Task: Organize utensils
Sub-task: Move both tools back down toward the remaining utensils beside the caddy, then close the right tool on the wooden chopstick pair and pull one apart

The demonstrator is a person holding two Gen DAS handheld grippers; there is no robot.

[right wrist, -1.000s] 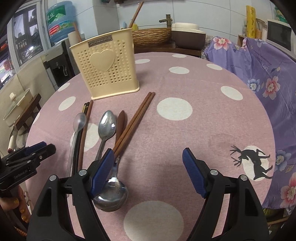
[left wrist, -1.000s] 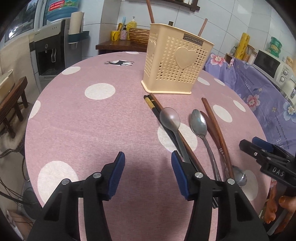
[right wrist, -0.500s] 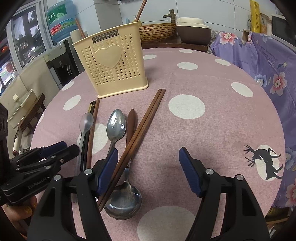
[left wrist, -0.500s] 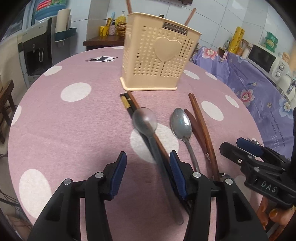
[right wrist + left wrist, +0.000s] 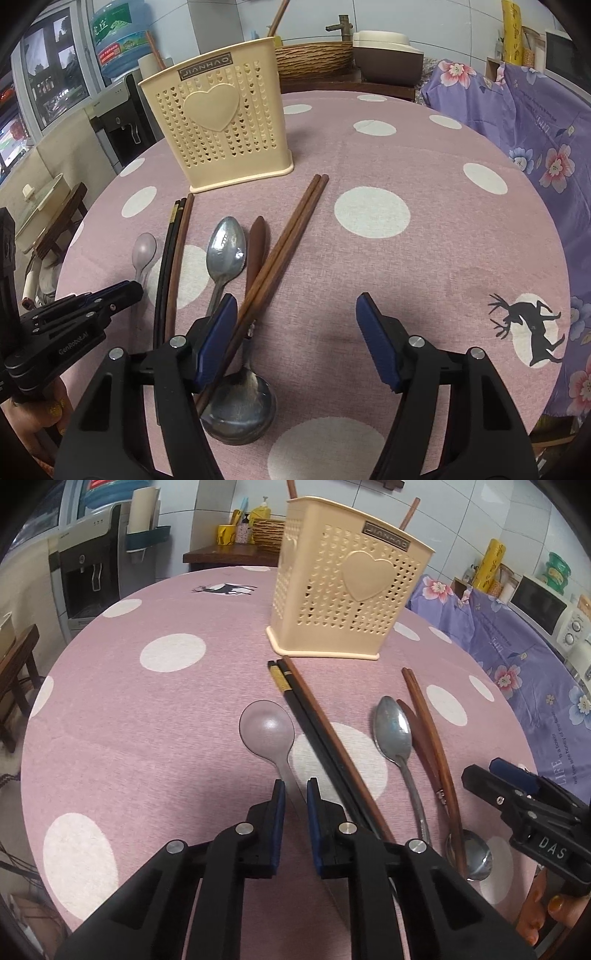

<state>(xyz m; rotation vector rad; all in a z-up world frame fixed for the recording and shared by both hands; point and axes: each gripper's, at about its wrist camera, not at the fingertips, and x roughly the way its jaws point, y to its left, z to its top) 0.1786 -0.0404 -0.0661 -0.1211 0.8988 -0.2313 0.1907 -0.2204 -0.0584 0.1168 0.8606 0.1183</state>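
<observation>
Now left gripper (image 5: 294,790) (jaws just closing) pinches clear spoon (image 5: 267,731) handle.

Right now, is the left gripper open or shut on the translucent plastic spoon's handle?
Shut on it: the left gripper has just been closing, and its blue pads flank the translucent plastic spoon's handle with no visible gap.

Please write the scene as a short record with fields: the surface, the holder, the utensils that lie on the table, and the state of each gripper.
surface: round table with a pink cloth with white dots
holder: cream perforated basket, upright
loose utensils: clear plastic spoon; black chopsticks; metal spoon; ladle; brown chopsticks lying over the ladle's handle
left gripper: jaws have just been closing, the clear plastic spoon's handle between the pads
right gripper: open, the brown chopsticks beside its left pad
</observation>
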